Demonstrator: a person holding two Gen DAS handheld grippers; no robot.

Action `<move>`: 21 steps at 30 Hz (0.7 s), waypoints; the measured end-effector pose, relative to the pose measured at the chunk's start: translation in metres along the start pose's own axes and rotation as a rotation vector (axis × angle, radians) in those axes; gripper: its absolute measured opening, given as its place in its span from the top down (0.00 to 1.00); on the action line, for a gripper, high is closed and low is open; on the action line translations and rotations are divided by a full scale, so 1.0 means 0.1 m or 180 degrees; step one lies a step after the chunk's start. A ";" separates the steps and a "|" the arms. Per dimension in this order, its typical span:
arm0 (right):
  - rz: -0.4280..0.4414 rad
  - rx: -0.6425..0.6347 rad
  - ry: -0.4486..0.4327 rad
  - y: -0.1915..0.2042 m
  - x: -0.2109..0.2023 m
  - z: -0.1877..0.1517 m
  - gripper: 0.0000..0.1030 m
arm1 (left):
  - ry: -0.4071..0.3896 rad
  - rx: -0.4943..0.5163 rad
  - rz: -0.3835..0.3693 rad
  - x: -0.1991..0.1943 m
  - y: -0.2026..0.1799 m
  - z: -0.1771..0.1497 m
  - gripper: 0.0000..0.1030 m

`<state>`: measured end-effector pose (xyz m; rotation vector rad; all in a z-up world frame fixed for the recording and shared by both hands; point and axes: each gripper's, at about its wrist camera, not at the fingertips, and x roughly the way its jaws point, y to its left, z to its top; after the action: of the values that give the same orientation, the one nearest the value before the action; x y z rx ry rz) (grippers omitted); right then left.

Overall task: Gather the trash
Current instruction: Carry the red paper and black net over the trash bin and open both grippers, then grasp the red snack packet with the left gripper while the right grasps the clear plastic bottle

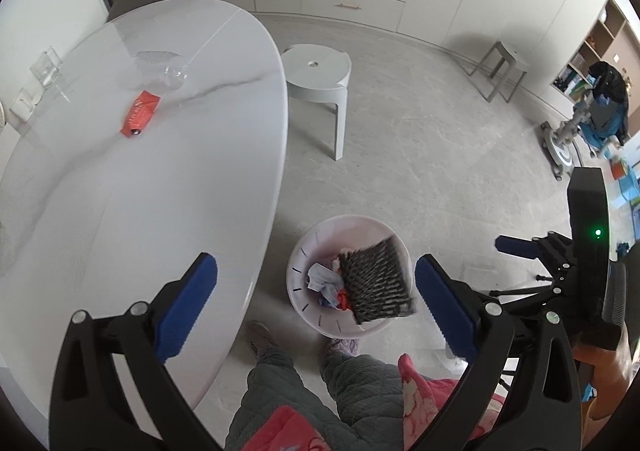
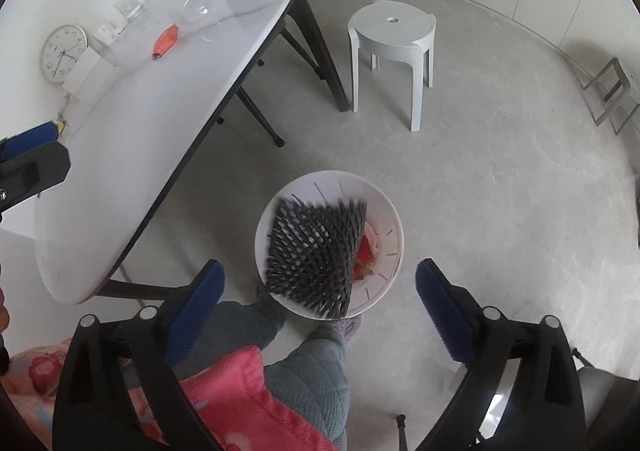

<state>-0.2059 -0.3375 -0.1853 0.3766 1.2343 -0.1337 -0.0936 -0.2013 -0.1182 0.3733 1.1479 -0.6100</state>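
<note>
Here both tongs, left gripper (image 1: 316, 299) and right gripper (image 2: 320, 303), gape empty. A blurred dark foam-mesh sheet (image 2: 314, 257) hangs over the round white bin's rim (image 2: 394, 229); an orange wrapper (image 1: 141, 114) lies mid-table (image 1: 168, 187).

Left gripper (image 1: 316, 305) and right gripper (image 2: 320, 305) angled steeply downward, jaws wide apart — both empty

One white bin (image 2: 390, 211) stood on the floor, with one black mesh sheet (image 2: 314, 257) over it. One oval table (image 1: 140, 187). On it: one orange wrapper (image 1: 141, 113), one clear bottle (image 1: 162, 71), one clear cup (image 2: 130, 5). Two stools: one white (image 2: 392, 27), one grey (image 1: 502, 65). One wall clock (image 2: 64, 53). Two grippers: left (image 1: 316, 305), right (image 2: 318, 309).
</note>
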 end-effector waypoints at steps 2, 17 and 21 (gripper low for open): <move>-0.0035 0.0026 -0.0019 -0.02 -0.03 0.02 0.03 | -0.0009 -0.0042 0.0004 0.00 0.02 0.01 0.08; 0.0009 -0.0090 -0.0233 -0.01 -0.24 0.40 0.03 | -0.0109 -0.0347 0.0232 0.04 0.34 0.11 0.08; 0.0078 -0.0269 -0.0326 0.19 -0.27 0.71 0.03 | -0.0183 -0.0523 0.0348 0.05 0.64 0.19 0.08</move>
<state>-0.1456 -0.3478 -0.1362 0.3079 1.1301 -0.0786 -0.0379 -0.1635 -0.1178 0.2742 1.1063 -0.4249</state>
